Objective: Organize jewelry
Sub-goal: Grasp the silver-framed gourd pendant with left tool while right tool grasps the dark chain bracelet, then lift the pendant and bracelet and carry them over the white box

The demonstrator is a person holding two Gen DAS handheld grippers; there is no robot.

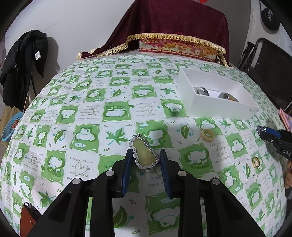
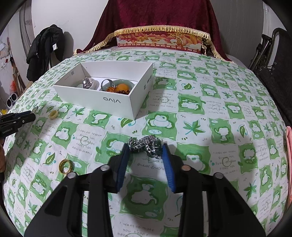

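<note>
Both grippers over the table, which is covered by a green-and-white frog-print cloth (image 1: 87, 113). Left gripper (image 1: 145, 155): blue fingers closed against the two sides of a gourd-shaped pendant (image 1: 144, 155), pale yellow-green stone in a silver studded frame, bail end pointing away from the gripper; whether the pendant is clear of the cloth cannot be told. Right gripper (image 2: 147, 148): fingers clamped on a bunched silver chain with dark stones (image 2: 146, 146), the bundle filling the gap between the pads. White open box (image 2: 116, 102) sits farther back on the cloth, divided into two compartments; one holds a silver ornate piece on something white, the other a silver ring, an orange bead and amber-coloured beads. Loose on the cloth, apart from both grippers: a cream ring (image 2: 53, 114) near the box, and a gold ring (image 2: 65, 164) closer to the near edge. At the far edge of the table, a decorated red box (image 2: 158, 41) under a dark red cloth with gold fringe (image 2: 157, 16). A black garment (image 1: 23, 67) hangs by the wall at left.
</note>
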